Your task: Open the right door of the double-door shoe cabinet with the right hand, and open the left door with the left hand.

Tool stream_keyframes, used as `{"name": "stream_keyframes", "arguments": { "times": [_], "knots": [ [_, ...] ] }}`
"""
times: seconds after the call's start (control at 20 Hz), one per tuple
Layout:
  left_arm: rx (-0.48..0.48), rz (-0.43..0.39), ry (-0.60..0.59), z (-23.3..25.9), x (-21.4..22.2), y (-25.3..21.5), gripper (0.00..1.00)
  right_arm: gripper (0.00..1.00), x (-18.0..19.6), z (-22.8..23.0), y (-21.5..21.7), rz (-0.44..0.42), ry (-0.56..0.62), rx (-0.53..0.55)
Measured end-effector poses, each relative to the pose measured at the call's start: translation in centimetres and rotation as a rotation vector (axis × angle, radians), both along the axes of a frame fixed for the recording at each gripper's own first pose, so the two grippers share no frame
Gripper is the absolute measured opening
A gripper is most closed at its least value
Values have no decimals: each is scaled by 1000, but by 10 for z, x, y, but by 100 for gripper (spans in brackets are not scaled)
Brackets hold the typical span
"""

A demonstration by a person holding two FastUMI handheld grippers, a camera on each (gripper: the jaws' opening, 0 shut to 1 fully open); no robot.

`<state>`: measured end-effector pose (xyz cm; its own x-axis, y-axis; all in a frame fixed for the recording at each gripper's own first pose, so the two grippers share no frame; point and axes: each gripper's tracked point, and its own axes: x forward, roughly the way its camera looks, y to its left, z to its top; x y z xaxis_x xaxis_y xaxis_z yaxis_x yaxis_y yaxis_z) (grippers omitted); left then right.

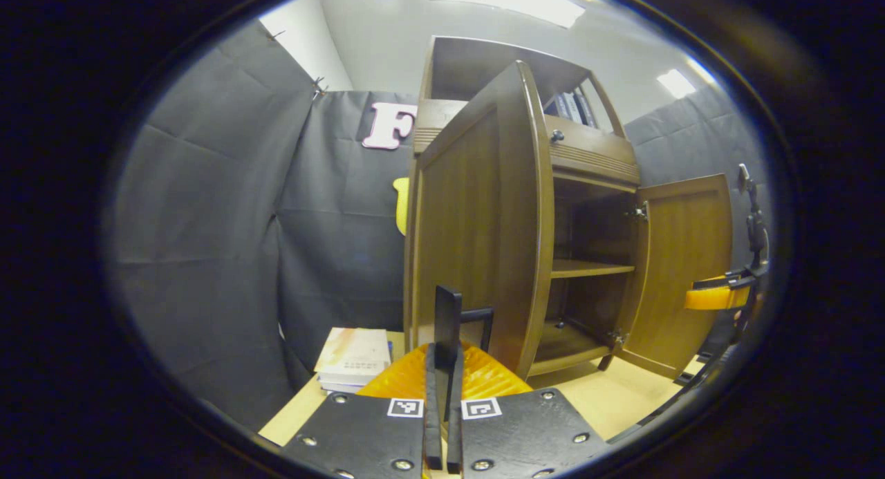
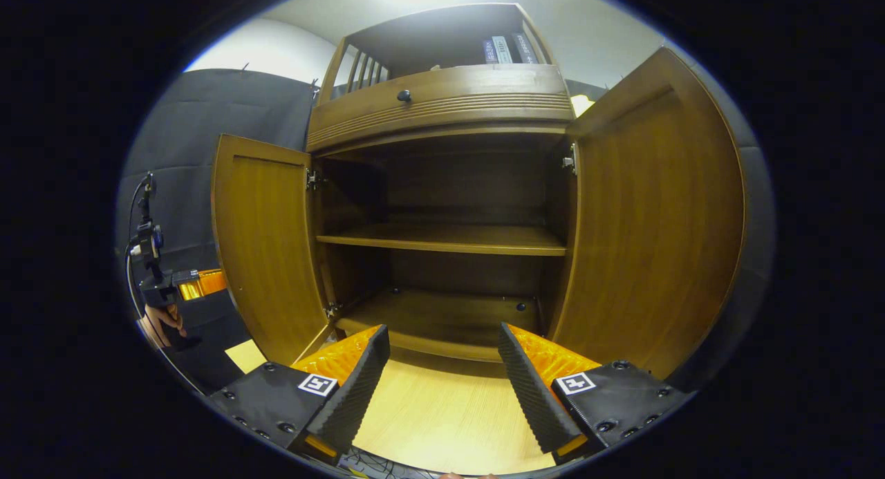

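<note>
Straight ahead of your right tool point(image 2: 442, 389), the shoe cabinet point(image 2: 442, 106) stands upright on the desk point(image 2: 442, 417) with both doors swung wide. Its left door point(image 2: 266, 247) and right door point(image 2: 657, 216) flank the bare middle shelf point(image 2: 442, 238). Your right tool's fingers are spread well apart and hold nothing, near the cabinet's base.

From the left gripper view, the left door point(image 1: 484, 223) stands tall just beyond your left tool point(image 1: 446, 396), its outer face towards you. That tool's fingers are pressed together with a thin black handle point(image 1: 448, 320) rising between them; whether they pinch it cannot be told. This view also shows stacked books point(image 1: 352, 358) on the desk beside the cabinet, and your right tool point(image 1: 719, 296) farther off by the right door point(image 1: 684, 271).
</note>
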<state>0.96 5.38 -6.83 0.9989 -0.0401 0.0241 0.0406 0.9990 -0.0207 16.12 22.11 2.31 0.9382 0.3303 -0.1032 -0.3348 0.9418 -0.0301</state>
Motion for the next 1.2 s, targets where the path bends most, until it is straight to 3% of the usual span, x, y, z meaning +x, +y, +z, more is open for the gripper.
{"name": "stream_keyframes", "arguments": {
  "times": [0.15, 0.35, 0.4, 0.5, 0.65, 0.7, 0.75, 1.0, 1.1, 1.2],
  "knots": [
    [39, 20, -6, 5, -1, 35, 5, 95, 4, 6, 7, 12, -1, -11],
    [42, -80, 13, 5, 3, 62, 5, 99, 12, 23, 14, 28, -38, -26],
    [50, -78, 15, 6, 4, 73, 5, 94, 15, 25, 14, 26, -43, -29],
    [62, -56, 12, 9, 2, 101, 5, 95, 19, 30, 11, 12, -50, -23],
    [19, -99, -17, 18, -10, 106, 5, 95, 21, 33, 3, -16, -55, -8],
    [25, -91, -11, 21, -13, 108, 5, 99, 21, 34, 0, -27, -58, -9],
    [39, -85, -6, 18, -18, 105, 5, 94, 20, 35, -4, -37, -61, -8],
    [67, -26, 31, 23, -58, 90, 5, 94, 17, 41, -20, -80, -78, 5],
    [73, 58, 24, 30, -85, 95, 5, 94, 14, 42, -24, -88, -81, 0],
    [44, 133, 15, 40, -113, 97, 22, 94, 10, 42, -29, -93, -77, -9]
  ]
}}
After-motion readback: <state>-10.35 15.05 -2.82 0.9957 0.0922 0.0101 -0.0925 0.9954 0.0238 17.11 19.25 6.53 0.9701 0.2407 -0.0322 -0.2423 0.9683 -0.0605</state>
